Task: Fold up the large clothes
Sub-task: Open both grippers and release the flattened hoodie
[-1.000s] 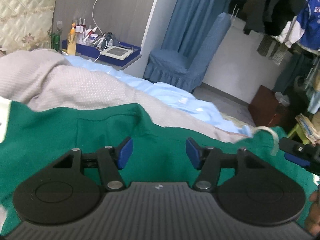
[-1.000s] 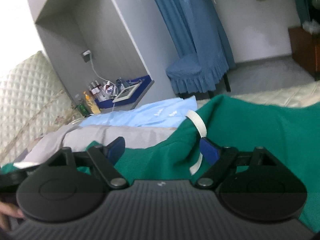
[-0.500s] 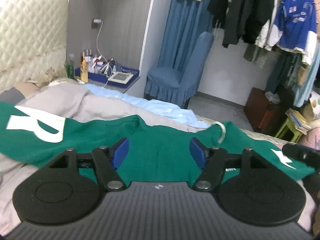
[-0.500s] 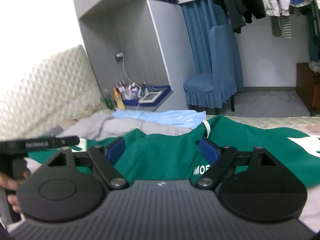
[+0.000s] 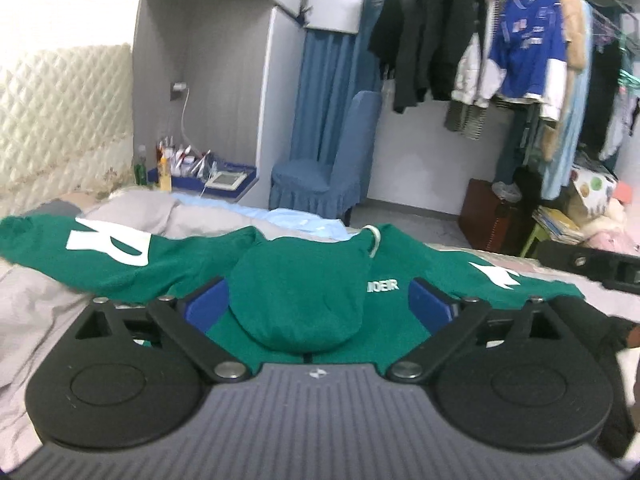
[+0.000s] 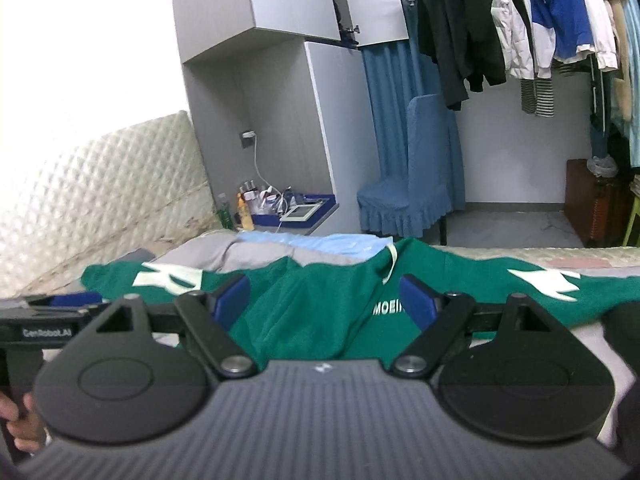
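Note:
A large green hoodie (image 5: 300, 292) lies spread across the bed, front up. Its hood is bunched in the middle and both sleeves reach out sideways, the left one with a white letter (image 5: 112, 246). My left gripper (image 5: 320, 305) hovers above and in front of it. Its jaws are opening and the blue pads (image 5: 208, 305) touch nothing; the hood only shows through the gap. In the right wrist view the hoodie (image 6: 304, 304) again lies beyond my right gripper (image 6: 324, 300), which is open and empty. The left gripper (image 6: 52, 312) shows at that view's left edge.
A grey blanket (image 5: 36, 300) and a light blue sheet (image 5: 304, 222) cover the bed behind the hoodie. A bedside shelf (image 5: 224, 176) holds bottles and a tablet. A blue-covered chair (image 5: 324, 176), a brown box (image 5: 492, 216) and hanging clothes (image 5: 520, 40) stand beyond.
Both grippers have drawn back and risen away from the hoodie, so its whole spread and more of the room now show. The left jaws stand wider than before.

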A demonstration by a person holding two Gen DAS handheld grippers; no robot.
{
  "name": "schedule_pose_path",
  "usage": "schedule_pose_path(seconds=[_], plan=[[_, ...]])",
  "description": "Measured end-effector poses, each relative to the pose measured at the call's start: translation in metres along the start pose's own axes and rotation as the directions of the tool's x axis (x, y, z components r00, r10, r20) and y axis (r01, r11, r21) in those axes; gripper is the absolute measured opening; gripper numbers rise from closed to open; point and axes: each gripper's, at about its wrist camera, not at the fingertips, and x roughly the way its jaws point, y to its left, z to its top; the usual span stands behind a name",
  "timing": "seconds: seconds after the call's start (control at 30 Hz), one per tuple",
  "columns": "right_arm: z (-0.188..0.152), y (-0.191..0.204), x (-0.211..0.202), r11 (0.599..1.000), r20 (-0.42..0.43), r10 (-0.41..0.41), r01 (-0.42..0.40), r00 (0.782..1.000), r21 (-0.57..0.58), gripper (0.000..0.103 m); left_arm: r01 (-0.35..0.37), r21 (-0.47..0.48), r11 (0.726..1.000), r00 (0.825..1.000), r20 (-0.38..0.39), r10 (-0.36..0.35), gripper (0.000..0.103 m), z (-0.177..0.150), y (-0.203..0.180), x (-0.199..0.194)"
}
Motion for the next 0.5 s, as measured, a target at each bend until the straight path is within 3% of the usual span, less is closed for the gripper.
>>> schedule_pose_path(seconds=[0.23, 0.5], plan=[[-0.04, 0.007, -0.028, 0.999, -0.039, 0.044, -0.043, 0.998, 0.032, 0.083, 0.053, 0.013, 0.998, 0.997, 0.053, -0.054, 0.103, -0.037, -0.021, -0.065], [-0.086, 0.009, -0.024, 0.999, -0.069, 0.045, -0.044, 0.997, 0.014, 0.083, 0.014, 0.01, 1.0, 0.998, 0.062, -0.014, 0.103, -0.076, -0.01, -0.047]])
